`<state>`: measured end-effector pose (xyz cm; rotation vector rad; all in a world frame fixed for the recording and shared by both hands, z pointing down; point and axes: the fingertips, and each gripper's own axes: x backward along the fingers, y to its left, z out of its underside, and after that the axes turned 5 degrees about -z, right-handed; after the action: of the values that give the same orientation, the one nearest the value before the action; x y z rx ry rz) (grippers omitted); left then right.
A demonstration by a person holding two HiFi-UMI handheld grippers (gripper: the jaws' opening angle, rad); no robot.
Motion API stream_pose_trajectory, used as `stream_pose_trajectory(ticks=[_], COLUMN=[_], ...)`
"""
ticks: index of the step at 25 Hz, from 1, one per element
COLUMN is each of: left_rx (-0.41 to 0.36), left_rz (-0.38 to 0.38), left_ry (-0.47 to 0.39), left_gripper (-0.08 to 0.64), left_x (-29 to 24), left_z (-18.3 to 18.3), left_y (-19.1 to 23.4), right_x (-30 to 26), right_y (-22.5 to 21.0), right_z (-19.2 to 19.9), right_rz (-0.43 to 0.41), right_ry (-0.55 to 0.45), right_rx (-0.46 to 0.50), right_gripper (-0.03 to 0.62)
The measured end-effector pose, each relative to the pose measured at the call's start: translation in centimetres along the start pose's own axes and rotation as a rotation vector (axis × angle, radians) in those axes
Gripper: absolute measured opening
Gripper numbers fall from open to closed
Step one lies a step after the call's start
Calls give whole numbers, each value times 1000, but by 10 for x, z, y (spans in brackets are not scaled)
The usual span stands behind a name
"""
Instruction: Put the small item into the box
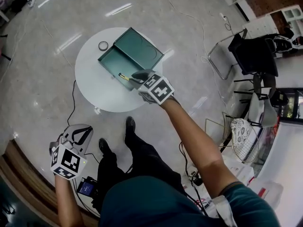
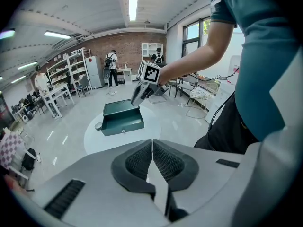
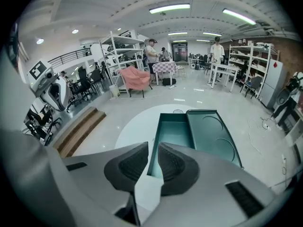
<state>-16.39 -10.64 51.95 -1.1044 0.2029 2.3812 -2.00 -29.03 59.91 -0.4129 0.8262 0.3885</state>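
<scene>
A dark green box [image 1: 115, 60] lies open on a round white table [image 1: 102, 93], its lid [image 1: 139, 48] folded back. In the head view a small yellowish item [image 1: 124, 76] with a dark end lies at the box's near wall, just ahead of my right gripper [image 1: 136, 77]. I cannot tell whether they touch. In the right gripper view the right gripper [image 3: 152, 148] is slightly open above the box [image 3: 177, 131], with nothing between its pads. My left gripper [image 1: 79, 132] hangs low over the floor, away from the table, and the left gripper [image 2: 152, 144] is shut and empty.
A small ring [image 1: 103, 45] lies on the table beside the box's far left corner. Cables run over the shiny floor [image 1: 42, 70]. Chairs and a wire basket [image 1: 244, 138] stand to the right. My legs and shoes [image 1: 129, 125] are just below the table.
</scene>
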Motion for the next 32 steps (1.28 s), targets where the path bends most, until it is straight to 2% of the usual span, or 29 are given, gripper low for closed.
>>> stream_pose_trajectory(ticks=[10, 18, 27, 32], left_rx=[-2, 31, 20, 35], left_rz=[-22, -88, -120, -124], left_ry=[-17, -57, -86, -105], left_gripper=[20, 21, 21, 21], left_x=[24, 68, 94, 110], left_z=[-5, -18, -26, -32], left_y=[-15, -25, -49, -66], right_x=[42, 103, 169, 207], right_y=[20, 63, 100, 121], right_z=[-23, -45, -29, -30], right_rz=[28, 44, 95, 137], right_ry=[-70, -169, -249, -293], right_rx=[14, 22, -3, 17], right_gripper=[78, 54, 43, 38])
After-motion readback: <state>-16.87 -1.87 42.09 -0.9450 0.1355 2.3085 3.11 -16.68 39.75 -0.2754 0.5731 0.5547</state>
